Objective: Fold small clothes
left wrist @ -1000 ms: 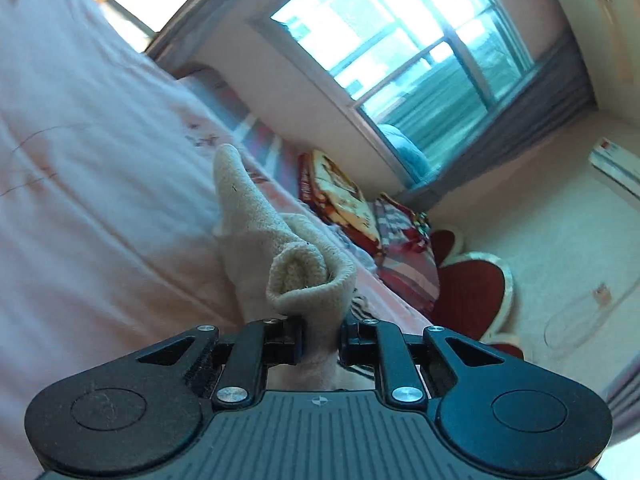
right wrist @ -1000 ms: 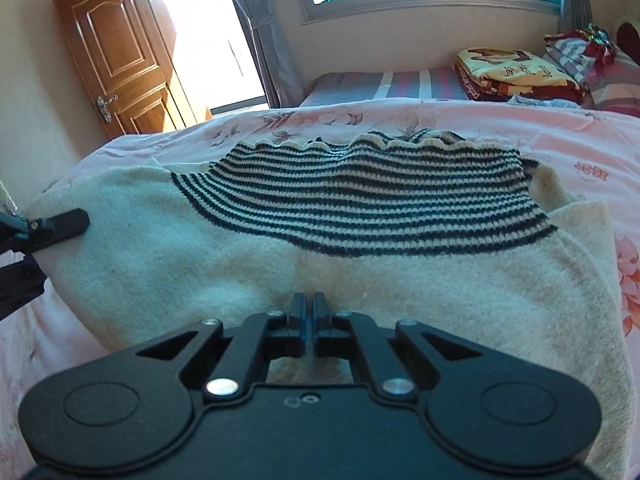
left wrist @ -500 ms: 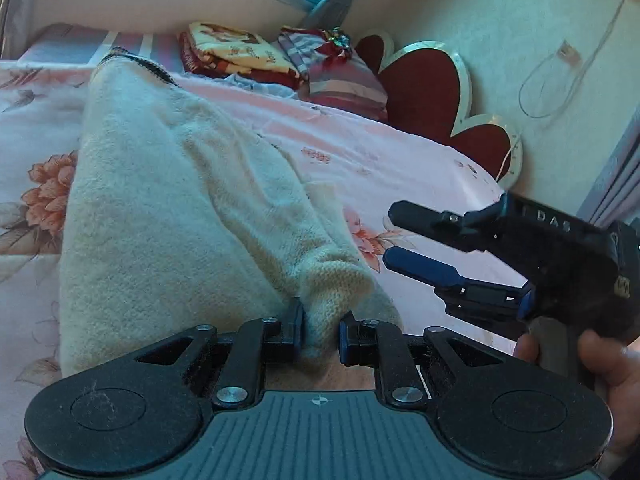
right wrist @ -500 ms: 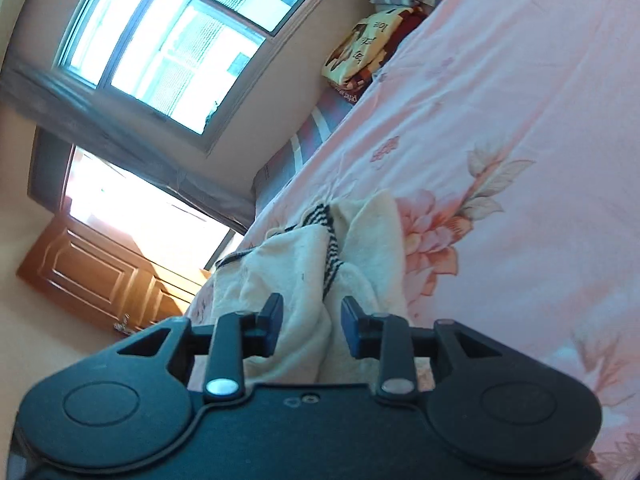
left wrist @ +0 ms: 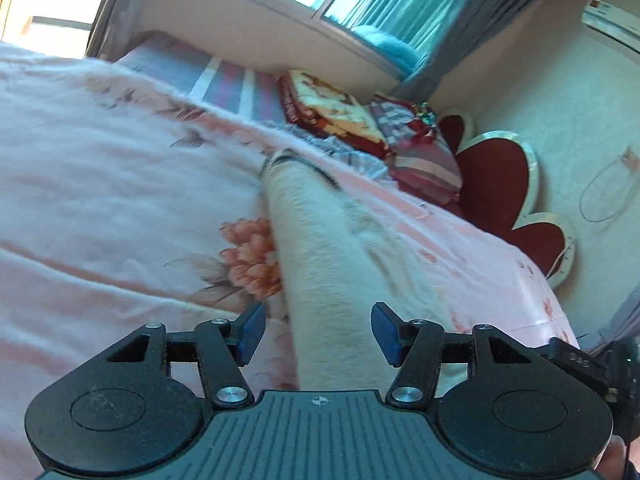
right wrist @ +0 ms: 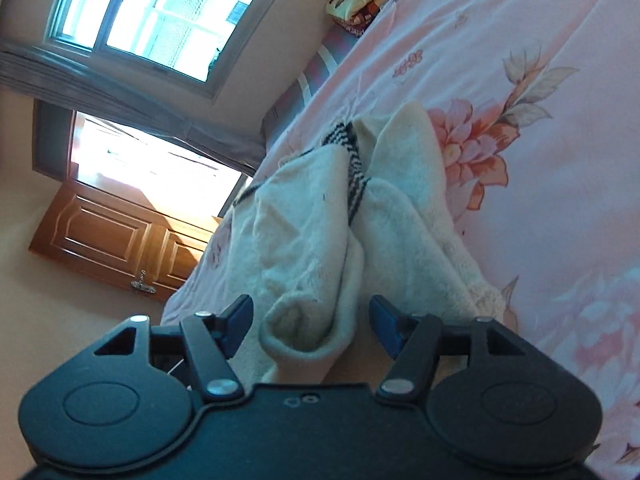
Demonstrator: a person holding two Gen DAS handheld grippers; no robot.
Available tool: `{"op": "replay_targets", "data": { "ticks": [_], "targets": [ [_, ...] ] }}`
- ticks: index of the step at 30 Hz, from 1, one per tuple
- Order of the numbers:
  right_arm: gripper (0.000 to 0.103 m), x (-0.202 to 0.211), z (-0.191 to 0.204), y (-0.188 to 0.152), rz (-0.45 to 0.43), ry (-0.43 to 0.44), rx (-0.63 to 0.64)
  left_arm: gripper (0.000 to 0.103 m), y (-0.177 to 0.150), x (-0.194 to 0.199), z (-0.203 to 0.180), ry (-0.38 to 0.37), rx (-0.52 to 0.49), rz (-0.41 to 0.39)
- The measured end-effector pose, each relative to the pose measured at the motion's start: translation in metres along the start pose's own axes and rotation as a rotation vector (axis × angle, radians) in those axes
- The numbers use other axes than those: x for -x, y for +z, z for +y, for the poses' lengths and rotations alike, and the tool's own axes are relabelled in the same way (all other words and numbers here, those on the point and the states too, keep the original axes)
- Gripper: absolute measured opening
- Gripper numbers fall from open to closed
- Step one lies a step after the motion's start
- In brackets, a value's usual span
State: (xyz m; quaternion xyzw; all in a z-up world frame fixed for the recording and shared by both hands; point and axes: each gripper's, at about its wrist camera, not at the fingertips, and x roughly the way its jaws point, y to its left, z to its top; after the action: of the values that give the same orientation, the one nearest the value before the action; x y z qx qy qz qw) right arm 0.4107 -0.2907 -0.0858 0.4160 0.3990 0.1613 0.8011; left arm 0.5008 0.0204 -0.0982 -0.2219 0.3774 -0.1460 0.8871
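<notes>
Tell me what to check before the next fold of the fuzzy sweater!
1. Left gripper let go: ok, its fingers have just been opening and stand clear of the cream sweater between them.
2. Right gripper let go: ok, its fingers have also just been opening; the rolled sweater edge sits between them, unpressed.
3. Sweater resting on the pink floral quilt: ok.
4. Fold neat and flat: not ok, the layers look bunched.
5. Striped part tucked inside: cannot tell.

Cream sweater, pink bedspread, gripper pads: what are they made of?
Cream sweater: fuzzy knit, likely wool or acrylic; nap and black-striped knit band show. Pink bedspread: smooth woven fabric, printed flowers, soft sheen; fibre unclear. Pads: matte blue, looks like rubber or soft plastic, on black plastic fingers.
</notes>
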Motion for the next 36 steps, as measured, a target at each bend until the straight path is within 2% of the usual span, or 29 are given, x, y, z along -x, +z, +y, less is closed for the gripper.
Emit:
{"op": "replay_targets", "data": {
  "ticks": [1,4,6,8,11,14,18,21,24,25,27,29,30,31,33,36],
  "targets": [
    [0.061,-0.002,0.002,0.000,0.001,-0.003,0.006,0.058,-0.001,-0.009,0.004,0.006,0.001,0.022],
    [0.035,-0.011,0.013,-0.002,0.011,-0.055,0.075,0.058,-0.013,-0.025,0.011,0.008,0.007,0.041],
    [0.023,-0.008,0.028,-0.007,-0.017,-0.111,0.195,0.058,-0.014,-0.027,0.007,0.010,0.009,0.034],
    [0.021,0.004,0.049,-0.016,-0.088,-0.149,0.355,0.058,-0.014,-0.023,0.002,0.009,-0.005,0.025],
    [0.020,0.025,0.069,-0.026,-0.163,-0.184,0.481,0.058,-0.012,-0.023,-0.012,-0.007,-0.049,0.025],
    [0.020,0.041,0.068,-0.032,-0.189,-0.229,0.523,0.058,-0.012,-0.029,-0.031,-0.006,-0.116,0.038],
    [0.020,0.039,0.044,-0.032,-0.171,-0.282,0.479,0.058,-0.016,-0.042,-0.055,0.038,-0.208,0.061],
    [0.020,0.033,0.031,-0.032,-0.174,-0.305,0.462,0.058,-0.018,-0.048,-0.061,0.050,-0.231,0.071],
    [0.020,0.031,0.022,-0.036,-0.173,-0.314,0.454,0.066,-0.019,-0.053,-0.060,0.049,-0.220,0.081],
    [0.020,0.030,0.019,-0.037,-0.170,-0.313,0.448,0.072,-0.020,-0.054,-0.058,0.052,-0.214,0.079],
    [0.021,0.031,0.018,-0.037,-0.160,-0.294,0.449,0.073,-0.020,-0.053,-0.056,0.052,-0.210,0.081],
    [0.026,0.040,0.023,-0.032,-0.167,-0.275,0.458,0.073,-0.014,-0.041,-0.058,0.051,-0.227,0.051],
    [0.034,0.048,0.027,-0.030,-0.199,-0.270,0.467,0.073,-0.009,-0.033,-0.059,0.050,-0.238,0.015],
    [0.035,0.054,0.030,-0.025,-0.231,-0.267,0.476,0.073,-0.003,-0.027,-0.059,0.043,-0.244,-0.017],
    [0.031,0.058,0.036,-0.009,-0.267,-0.257,0.490,0.073,0.011,-0.026,-0.060,0.019,-0.246,-0.043],
    [0.026,0.038,0.055,0.013,-0.268,-0.273,0.571,0.073,0.028,-0.038,-0.071,-0.001,-0.303,-0.044]
  ]
}}
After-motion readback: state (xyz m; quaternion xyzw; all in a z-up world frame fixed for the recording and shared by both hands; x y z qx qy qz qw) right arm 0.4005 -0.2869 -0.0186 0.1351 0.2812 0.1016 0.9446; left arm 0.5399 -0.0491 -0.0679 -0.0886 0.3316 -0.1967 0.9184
